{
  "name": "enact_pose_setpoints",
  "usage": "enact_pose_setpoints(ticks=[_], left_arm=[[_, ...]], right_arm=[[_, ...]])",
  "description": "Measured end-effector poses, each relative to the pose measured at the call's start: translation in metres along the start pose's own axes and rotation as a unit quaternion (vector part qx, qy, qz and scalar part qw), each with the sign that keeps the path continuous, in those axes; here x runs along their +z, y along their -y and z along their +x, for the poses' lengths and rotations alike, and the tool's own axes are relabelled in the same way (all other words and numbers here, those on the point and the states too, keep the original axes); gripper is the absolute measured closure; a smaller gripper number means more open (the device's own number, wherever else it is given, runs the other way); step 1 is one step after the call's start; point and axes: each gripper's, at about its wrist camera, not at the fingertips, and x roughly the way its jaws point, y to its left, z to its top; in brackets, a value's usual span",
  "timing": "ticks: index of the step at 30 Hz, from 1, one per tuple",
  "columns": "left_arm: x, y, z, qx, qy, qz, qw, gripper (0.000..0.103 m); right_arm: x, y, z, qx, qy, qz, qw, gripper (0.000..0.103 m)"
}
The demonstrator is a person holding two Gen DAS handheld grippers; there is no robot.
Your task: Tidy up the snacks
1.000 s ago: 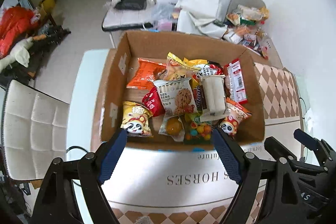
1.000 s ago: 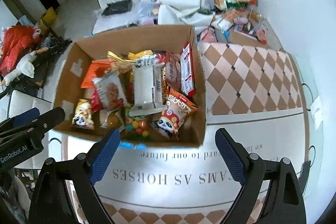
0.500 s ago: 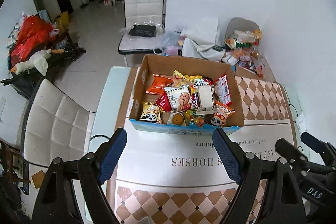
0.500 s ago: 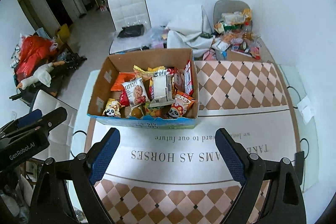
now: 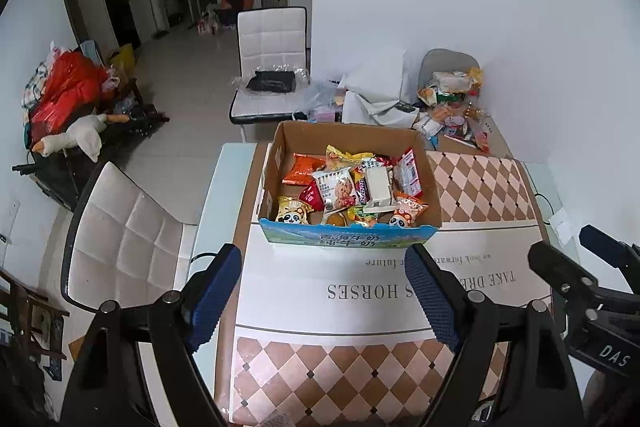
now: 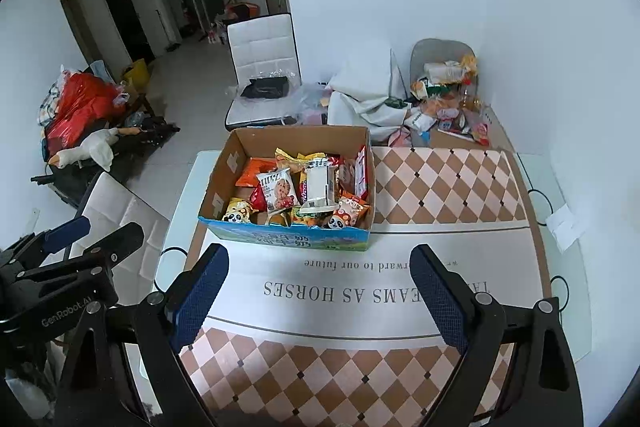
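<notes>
Left gripper: the left gripper hangs over the near part of the table, jaws spread wide, nothing between the blue pads.
Right gripper: the right gripper is wide apart too, holding nothing, above the printed strip of the cloth.
Side by side: each gripper shows at the edge of the other's view, the two held apart.
Box: a cardboard box stands open on the table, towards its far left part, with a blue printed front wall facing us.
Snacks: the snacks are heaped inside the box, all in one pile.
On top: a cookie packet leans in the middle, a white wrapped block just beside it.
Front row: two panda packets sit against the front wall, one near each corner.
Table: the table wears a brown-and-cream diamond cloth with a white lettered band.
Beyond: a white chair stands past the box; another heap of packets lies by the wall.
</notes>
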Motion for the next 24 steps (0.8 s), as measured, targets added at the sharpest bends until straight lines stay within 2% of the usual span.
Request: enact_pose_setpoints(ticks=[10,12,24], left_arm=[[0.0,0.004,-0.014,-0.002,0.021,0.006,0.9998,0.018],[0.0,0.004,-0.012,-0.002,0.018,0.006,0.9998,0.002],[0.003,0.005,0.026,0.029,0.015,0.007,0.9994,0.001]], right_arm=[[-0.005,0.0,-0.014,-0.006,0.005,0.002,1.0,0.009],[-0.004,0.002,-0.015,-0.012,0.009,0.004,1.0,0.007],[0.014,0.012,0.012,-0.052,0.034,0.013,0.998,0.005]])
